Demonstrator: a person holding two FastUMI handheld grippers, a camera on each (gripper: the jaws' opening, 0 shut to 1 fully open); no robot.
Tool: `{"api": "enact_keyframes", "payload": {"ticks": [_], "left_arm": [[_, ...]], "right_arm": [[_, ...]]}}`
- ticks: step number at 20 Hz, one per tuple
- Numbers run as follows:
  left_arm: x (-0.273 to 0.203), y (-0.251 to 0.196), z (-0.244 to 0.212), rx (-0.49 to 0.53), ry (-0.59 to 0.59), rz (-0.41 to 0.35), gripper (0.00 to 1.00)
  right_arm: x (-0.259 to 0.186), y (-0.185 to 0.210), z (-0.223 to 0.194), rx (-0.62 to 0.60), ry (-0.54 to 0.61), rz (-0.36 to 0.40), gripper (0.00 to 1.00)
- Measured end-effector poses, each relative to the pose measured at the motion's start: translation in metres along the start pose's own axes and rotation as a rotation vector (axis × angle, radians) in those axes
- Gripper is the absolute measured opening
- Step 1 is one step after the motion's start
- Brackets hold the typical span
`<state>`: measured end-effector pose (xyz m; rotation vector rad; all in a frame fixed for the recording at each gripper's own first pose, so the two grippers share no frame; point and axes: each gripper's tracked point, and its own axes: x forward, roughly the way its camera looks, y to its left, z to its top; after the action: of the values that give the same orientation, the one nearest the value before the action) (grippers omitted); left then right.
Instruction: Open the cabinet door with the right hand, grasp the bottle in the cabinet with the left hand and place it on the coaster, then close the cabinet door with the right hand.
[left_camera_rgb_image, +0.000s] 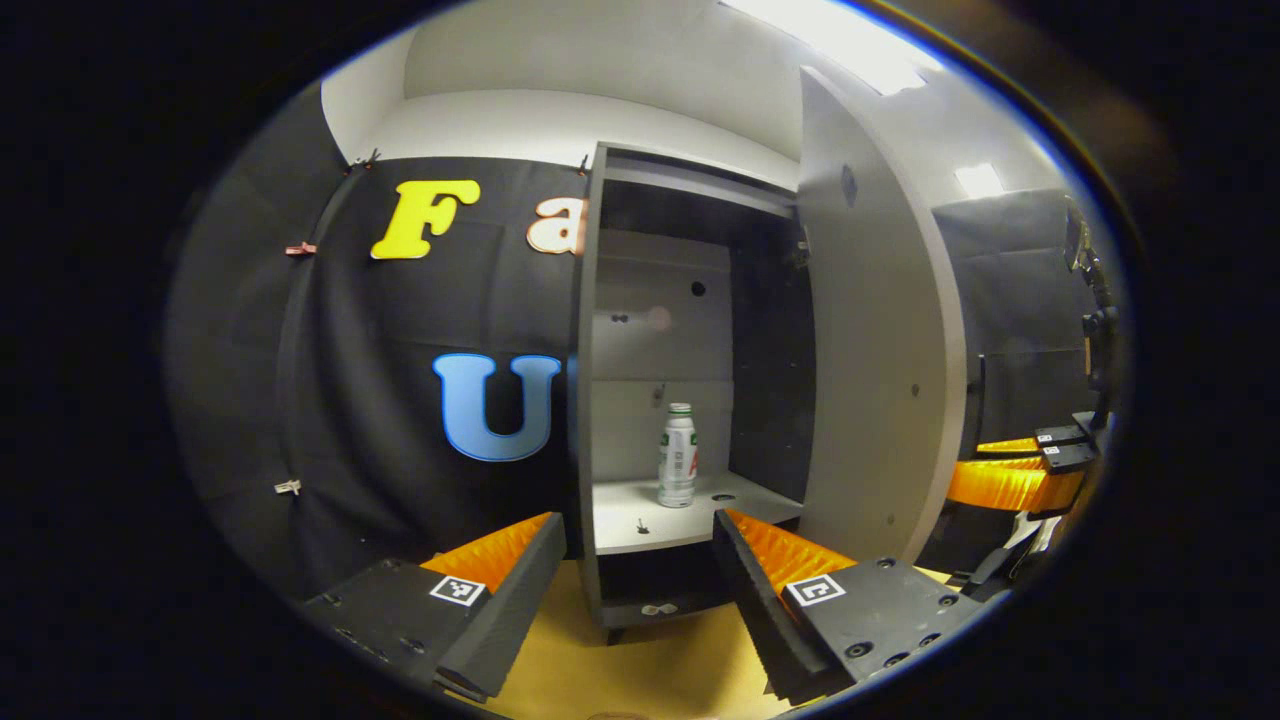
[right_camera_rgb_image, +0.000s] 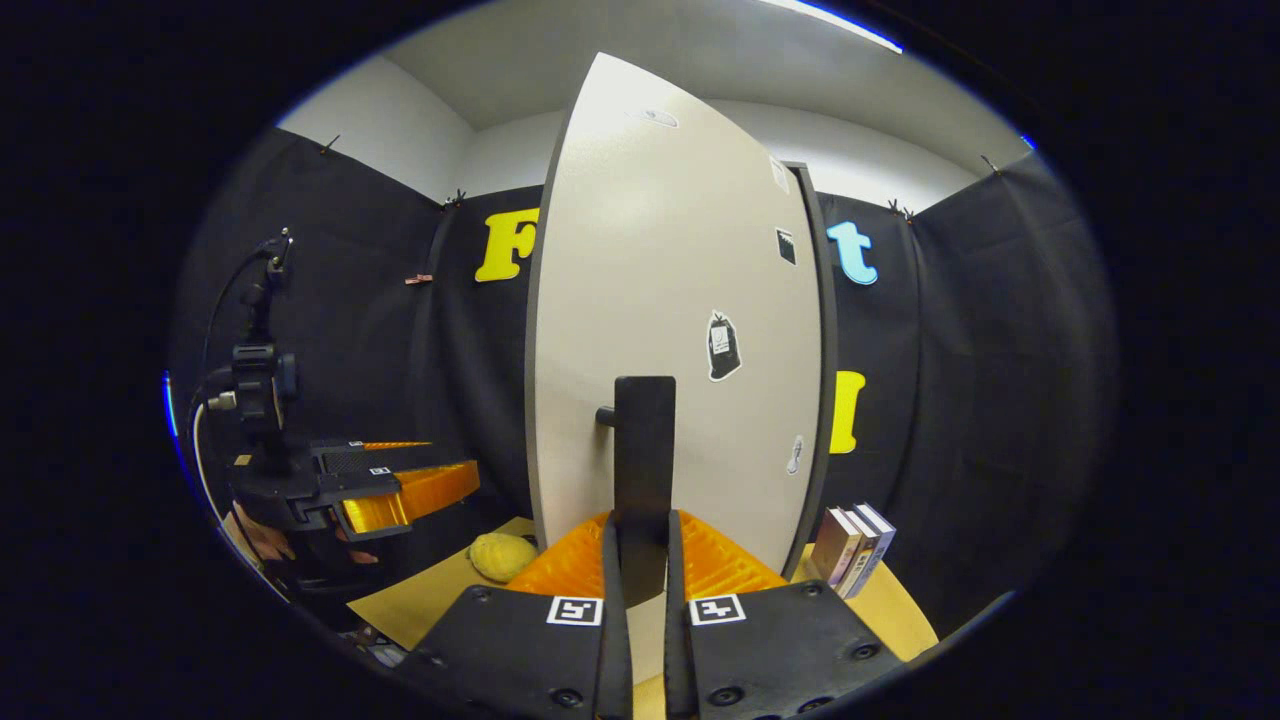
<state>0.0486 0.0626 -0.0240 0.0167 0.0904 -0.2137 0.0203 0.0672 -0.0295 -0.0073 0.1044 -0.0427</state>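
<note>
Cabinet door: swung wide open; your right claw is clamped on its dark handle, both fingers pressed to it. Risk: letting go or pulling sideways lets the door drift back into the left claw's path.

Bottle: white, green-capped, upright on the cabinet shelf, towards the middle, a little back from the front edge. Risk: tall and narrow, so a nudge from one finger would likely tip it.

Left claw: spread wide, empty, in front of the shelf's front edge and well short of the bottle. Risk: entering low, its fingers may catch the shelf edge.

Coaster: I cannot tell where it lies. A yellowish round item sits on the counter near the door's foot; find the coaster before you lift.
</note>
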Motion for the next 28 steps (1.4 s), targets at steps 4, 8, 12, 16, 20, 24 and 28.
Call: {"api": "enact_keyframes", "payload": {"ticks": [4,8,12,16,20,24,28], "left_arm": [[0.014,-0.029,-0.007,-0.008,0.007,-0.078,0.93],[0.026,-0.050,-0.007,-0.017,0.014,-0.125,0.90],[0.031,-0.062,-0.005,0.005,0.002,-0.148,0.94],[0.035,-0.070,-0.007,0.008,0.006,-0.155,0.93],[0.037,-0.081,-0.010,0.016,0.015,-0.161,0.94],[0.043,-0.087,-0.011,0.013,0.016,-0.172,0.93],[0.047,-0.088,-0.014,-0.009,0.029,-0.161,0.93]], "right_arm": [[-0.009,-0.025,0.003,-0.069,-0.007,-0.093,0.16],[-0.014,-0.033,0.004,-0.073,-0.008,-0.112,0.15],[-0.018,-0.046,0.004,-0.071,-0.011,-0.135,0.13],[-0.026,-0.062,0.004,-0.055,-0.014,-0.162,0.12],[-0.035,-0.088,0.003,-0.074,-0.036,-0.208,0.15],[-0.046,-0.119,-0.001,-0.132,-0.029,-0.268,0.13],[-0.048,-0.130,0.000,-0.123,-0.031,-0.272,0.10]]}}
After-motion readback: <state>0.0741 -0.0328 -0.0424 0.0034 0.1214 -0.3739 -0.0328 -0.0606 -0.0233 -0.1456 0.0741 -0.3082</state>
